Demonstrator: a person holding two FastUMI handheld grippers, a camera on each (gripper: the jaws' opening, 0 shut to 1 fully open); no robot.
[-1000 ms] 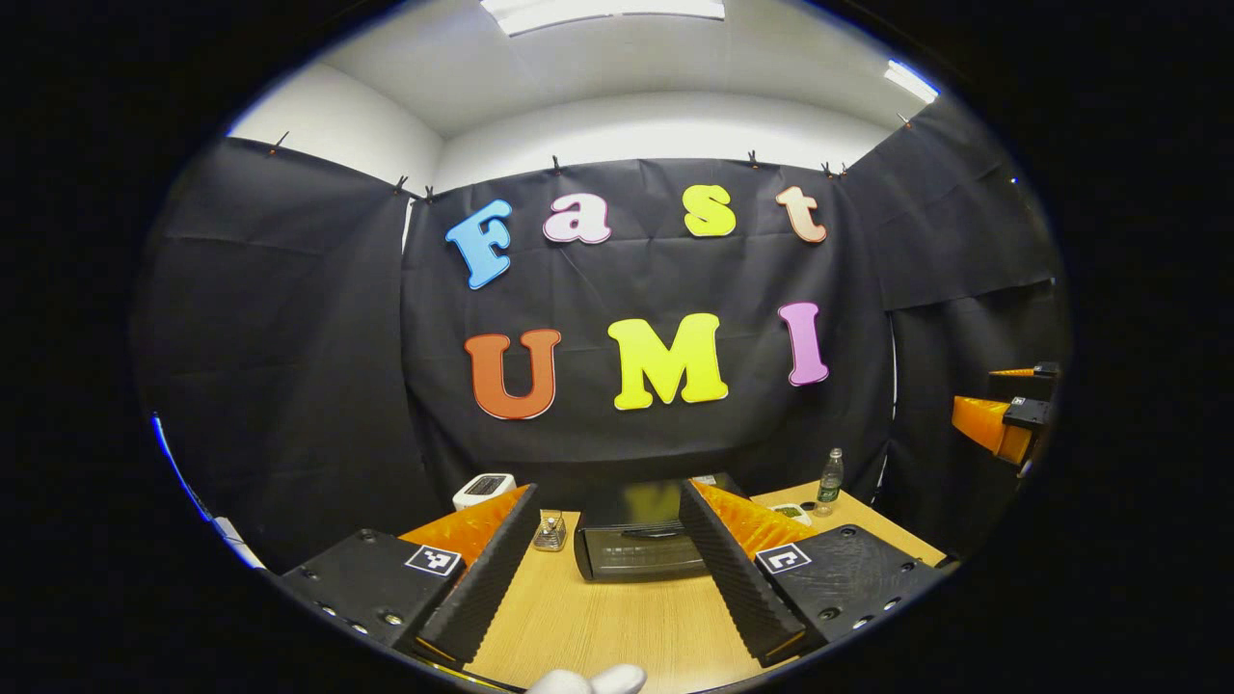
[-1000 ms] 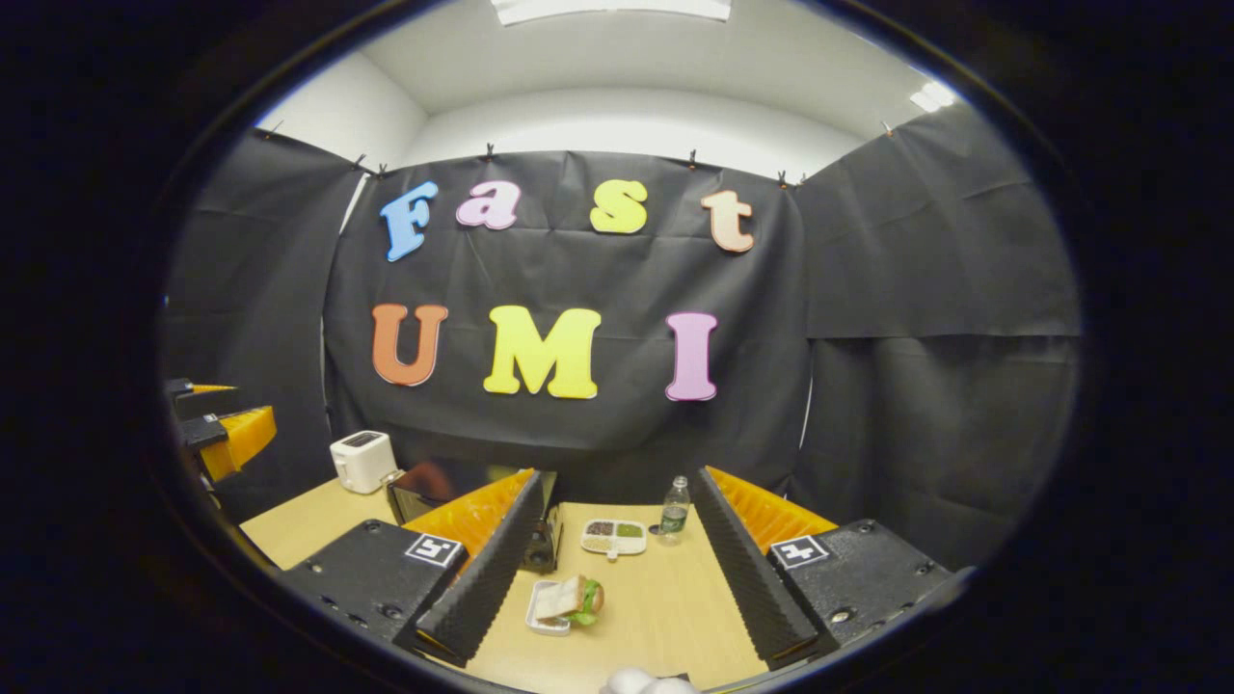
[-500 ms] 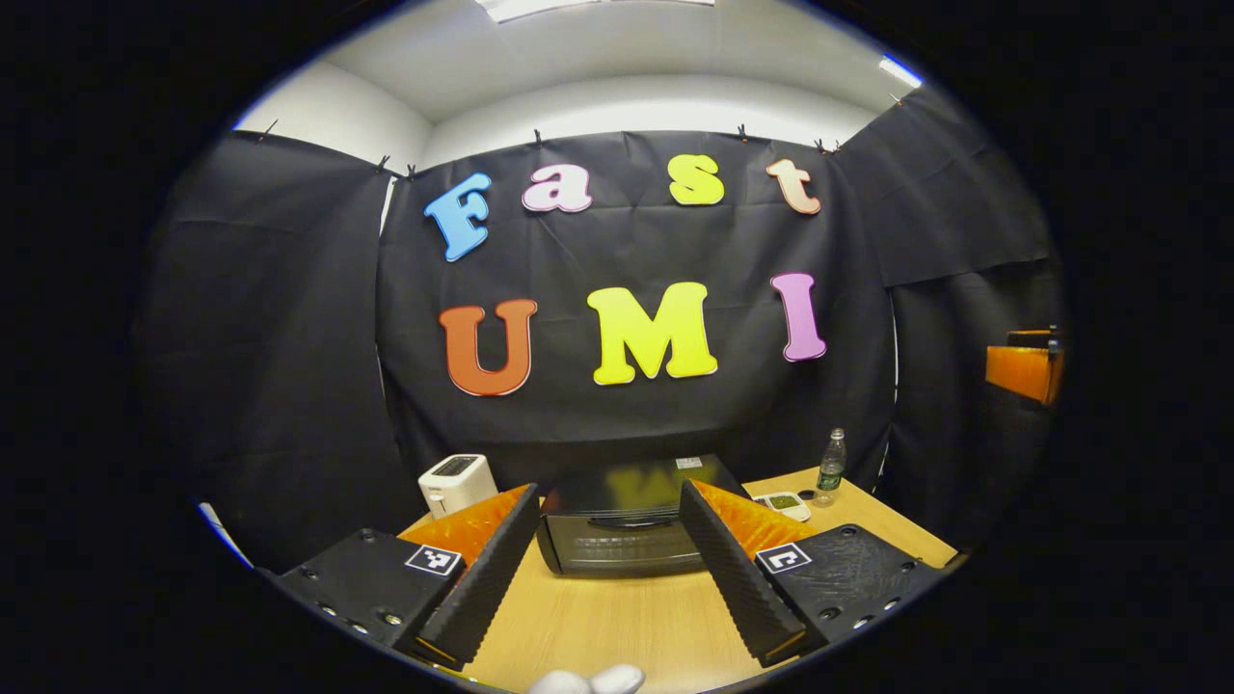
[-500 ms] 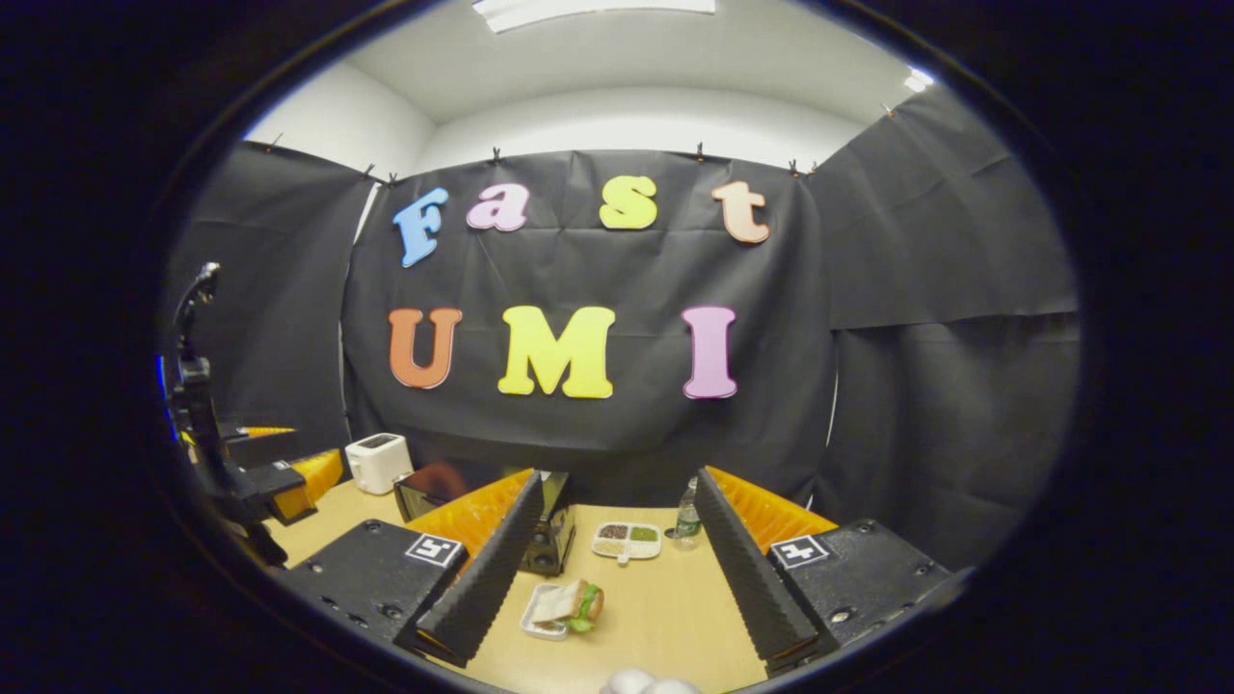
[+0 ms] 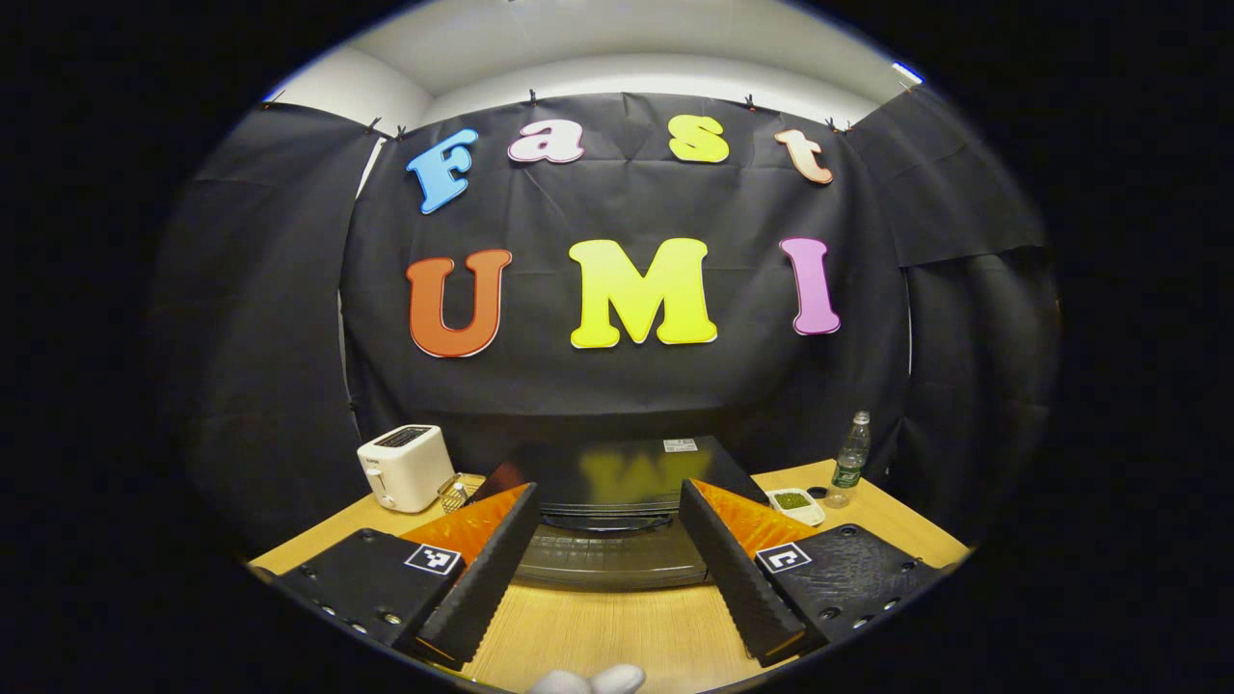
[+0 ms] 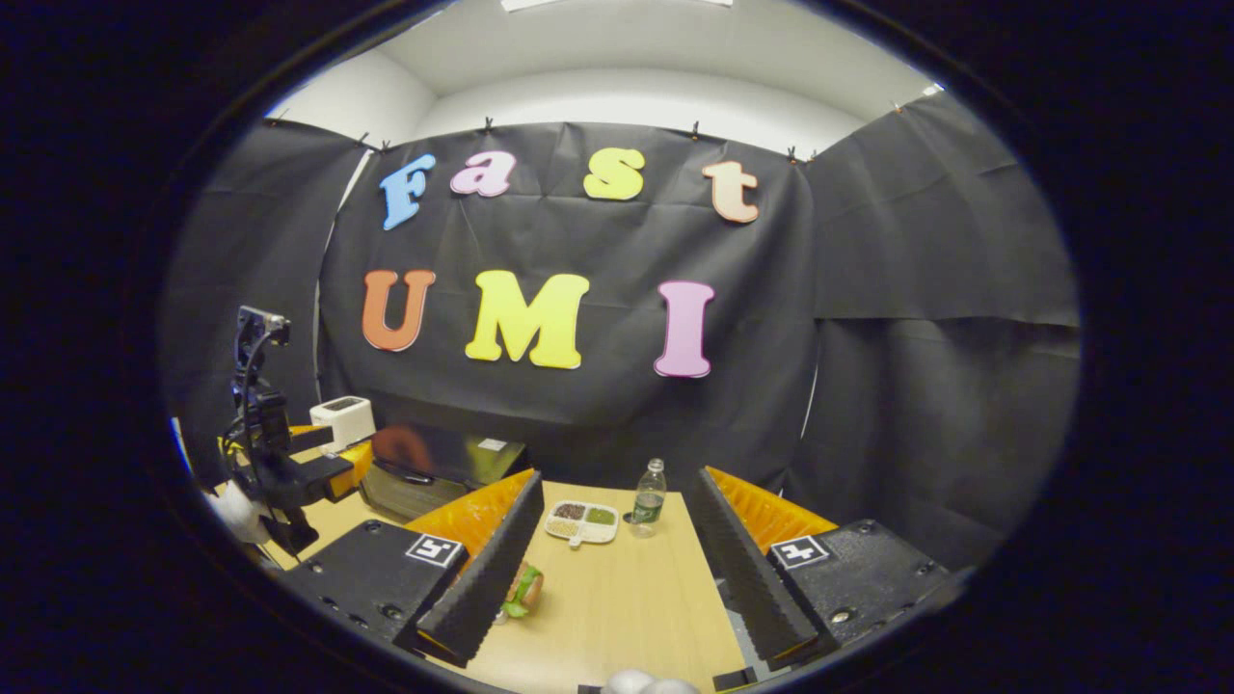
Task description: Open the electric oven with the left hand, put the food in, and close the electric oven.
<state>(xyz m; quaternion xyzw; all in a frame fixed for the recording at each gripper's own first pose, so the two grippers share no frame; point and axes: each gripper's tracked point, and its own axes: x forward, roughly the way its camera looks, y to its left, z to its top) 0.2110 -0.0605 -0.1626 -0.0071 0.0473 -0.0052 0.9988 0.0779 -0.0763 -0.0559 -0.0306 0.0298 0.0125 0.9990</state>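
— Two grippers, one wooden table [image 6: 627, 598]: where does the electric oven [image 5: 617, 525] stand?

— Squarely ahead of the left gripper [image 5: 605, 525], its door shut and facing the camera, long axis running left to right, handle level between the wide-spread, empty jaws.

— And the right gripper [image 6: 609, 525]?

— Level above the table, jaws equally wide and holding nothing. The food [image 6: 525, 588], a sandwich, lies just beside its left finger, partly hidden.

— What sits farther back?

— A divided tray [image 6: 581, 520] holding dark, pale and green portions, a plastic bottle [image 6: 650, 497] upright just beside it, then the oven at left with a white toaster [image 6: 336, 421] behind.
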